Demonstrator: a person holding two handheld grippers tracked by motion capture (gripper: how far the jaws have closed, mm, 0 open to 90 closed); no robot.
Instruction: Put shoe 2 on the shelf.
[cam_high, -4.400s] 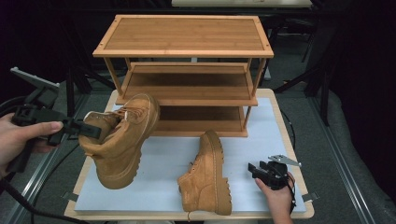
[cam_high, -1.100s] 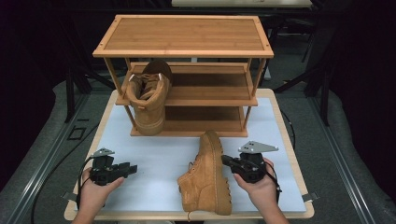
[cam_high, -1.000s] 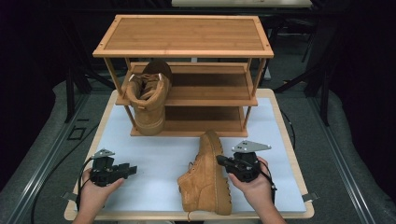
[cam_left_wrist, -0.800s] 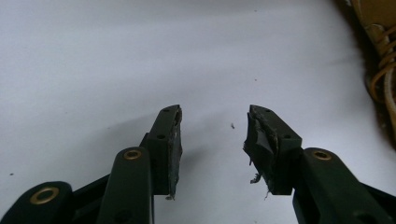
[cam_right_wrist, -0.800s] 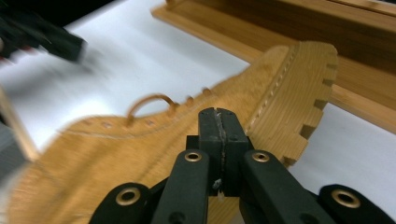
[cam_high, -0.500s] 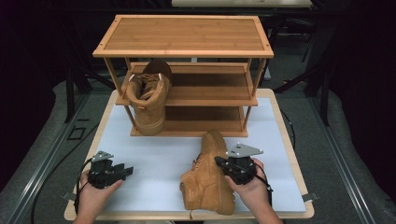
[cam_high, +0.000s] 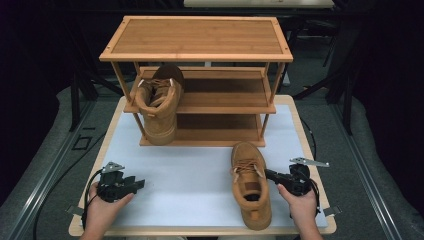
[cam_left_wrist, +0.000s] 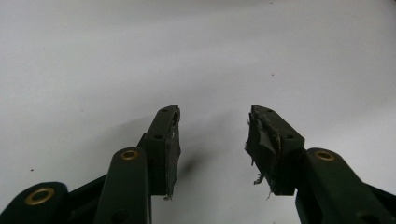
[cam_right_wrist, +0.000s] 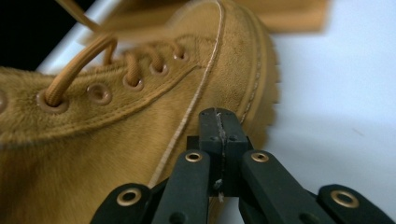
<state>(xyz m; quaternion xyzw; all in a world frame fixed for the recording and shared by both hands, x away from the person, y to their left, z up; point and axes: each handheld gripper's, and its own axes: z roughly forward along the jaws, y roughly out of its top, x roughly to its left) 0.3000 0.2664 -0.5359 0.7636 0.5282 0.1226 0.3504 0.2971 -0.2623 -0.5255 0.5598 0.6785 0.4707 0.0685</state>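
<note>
We see our right claw (cam_high: 270, 174) pressed together, tips against the side of the tan suede lace-up boot (cam_high: 250, 185) standing lower right of centre on the white worktop (cam_high: 200, 165). Our left claw (cam_high: 137, 184), lower left, is spread with nothing between its jaws, which have just been opening.

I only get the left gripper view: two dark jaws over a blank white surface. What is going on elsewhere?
Observer: A tan boot stands on the white mat, and the right gripper points at its side.
Operator: Is it holding the boot?
Observer: No. In the right gripper view its jaws are shut together, beside the boot's upper.
Operator: Any other shoes?
Observer: A second boot sits on the middle shelf of a wooden rack, at its left end.
</note>
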